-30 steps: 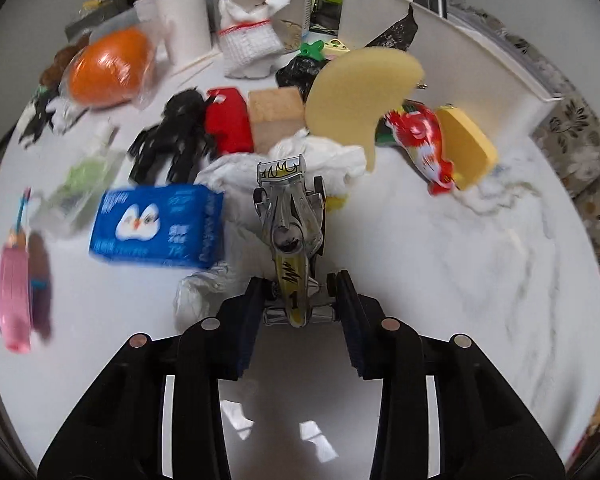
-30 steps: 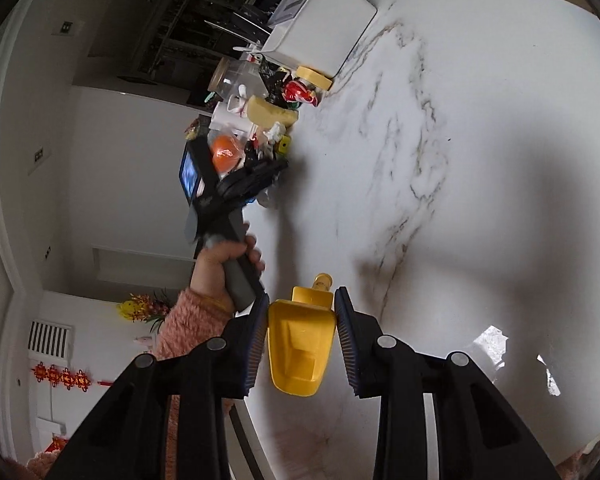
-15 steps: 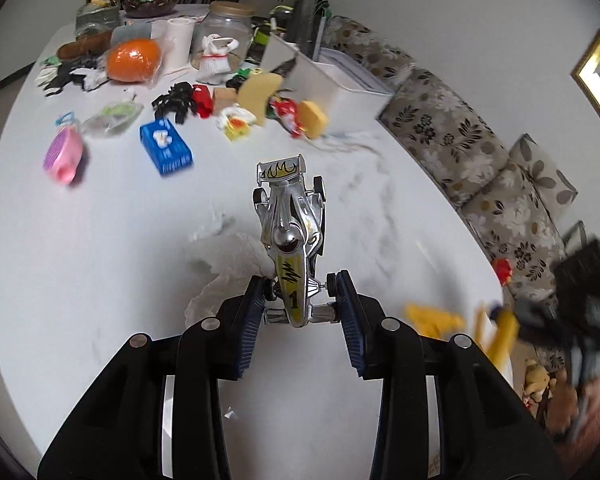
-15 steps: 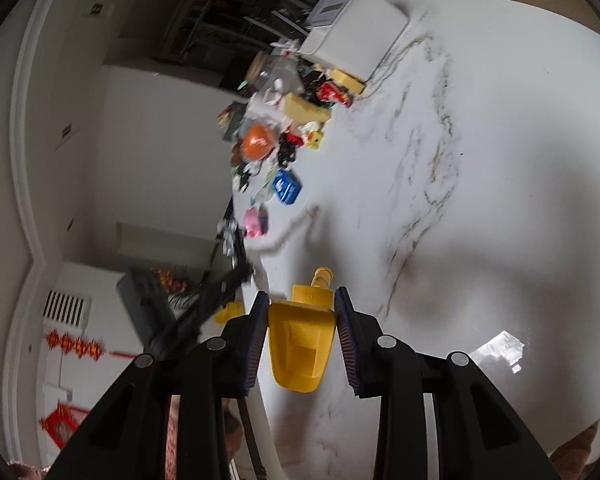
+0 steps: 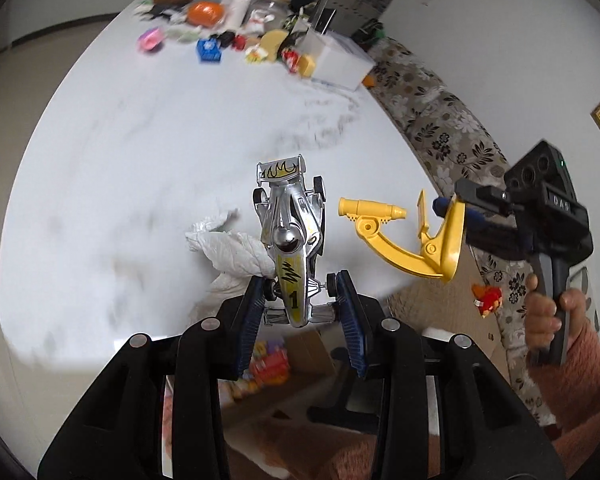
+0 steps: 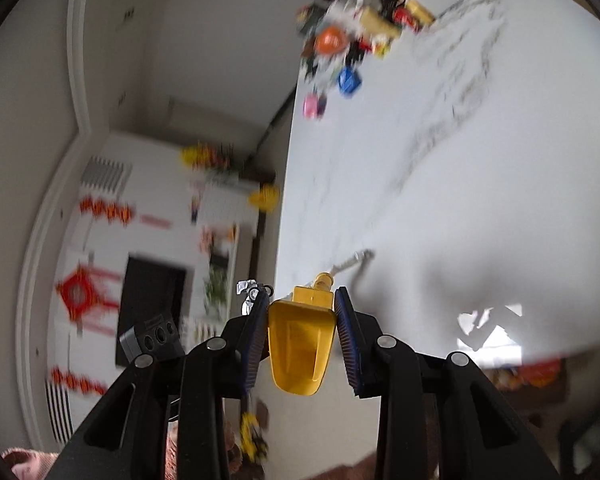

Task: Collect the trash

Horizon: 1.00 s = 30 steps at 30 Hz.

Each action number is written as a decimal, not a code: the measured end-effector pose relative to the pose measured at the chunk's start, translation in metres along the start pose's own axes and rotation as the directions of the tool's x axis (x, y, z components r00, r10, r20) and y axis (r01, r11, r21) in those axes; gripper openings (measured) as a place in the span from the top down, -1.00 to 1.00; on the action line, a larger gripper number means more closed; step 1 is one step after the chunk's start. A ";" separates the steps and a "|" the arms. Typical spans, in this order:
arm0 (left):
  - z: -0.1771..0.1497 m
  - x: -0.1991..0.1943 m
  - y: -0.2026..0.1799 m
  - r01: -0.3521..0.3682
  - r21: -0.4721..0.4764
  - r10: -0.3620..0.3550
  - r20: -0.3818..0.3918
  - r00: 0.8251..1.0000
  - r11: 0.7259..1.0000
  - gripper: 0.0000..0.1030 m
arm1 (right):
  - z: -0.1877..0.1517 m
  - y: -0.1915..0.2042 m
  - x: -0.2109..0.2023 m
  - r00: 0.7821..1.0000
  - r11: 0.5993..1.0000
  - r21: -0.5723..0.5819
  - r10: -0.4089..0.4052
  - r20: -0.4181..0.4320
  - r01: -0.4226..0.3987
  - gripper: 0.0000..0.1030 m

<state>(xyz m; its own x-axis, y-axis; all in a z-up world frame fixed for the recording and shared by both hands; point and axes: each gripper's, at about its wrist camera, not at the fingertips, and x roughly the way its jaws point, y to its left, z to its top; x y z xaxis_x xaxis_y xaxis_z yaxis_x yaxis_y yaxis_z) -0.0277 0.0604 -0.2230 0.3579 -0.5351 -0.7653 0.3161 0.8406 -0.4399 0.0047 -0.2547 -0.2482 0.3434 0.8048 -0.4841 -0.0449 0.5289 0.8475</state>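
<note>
While our left tongs (image 5: 300,280) clamp the rear of a silver toy race car (image 5: 290,236), nose pointing away, a crumpled white tissue (image 5: 232,248) is pinched alongside it, hanging above the near edge of the white table (image 5: 140,140). Right of the car, our right tongs (image 6: 300,316) grip a yellow toy piece (image 6: 302,344), held off the table's edge. Far across the table from the car sits blurred clutter beside a white box (image 5: 336,64). Below the car, a cardboard box (image 5: 284,360) stands on the floor.
</note>
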 end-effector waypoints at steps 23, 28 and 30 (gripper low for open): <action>-0.242 0.309 0.132 -0.264 -0.168 0.150 -0.496 0.855 0.950 -0.39 | -0.180 -0.313 0.134 0.870 0.805 0.330 -0.451 -0.201 0.493 -0.42; -0.279 0.357 0.163 -0.368 -0.136 0.213 -0.614 0.760 0.920 -0.51 | -0.200 -0.365 0.178 0.758 0.706 0.280 -0.576 -0.307 0.650 -0.46; -0.289 0.357 0.165 -0.380 -0.140 0.218 -0.622 0.752 0.914 -0.51 | -0.204 -0.371 0.184 0.730 0.688 0.256 -0.597 -0.334 0.679 -0.46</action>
<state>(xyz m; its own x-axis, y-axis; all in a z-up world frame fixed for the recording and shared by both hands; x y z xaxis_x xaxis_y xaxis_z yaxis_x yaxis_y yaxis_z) -0.1019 0.0326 -0.7044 -0.2086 -0.1669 -0.9636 0.0302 0.9838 -0.1769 -0.1070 -0.2477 -0.6956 -0.0364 0.3617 -0.9316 0.4427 0.8416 0.3095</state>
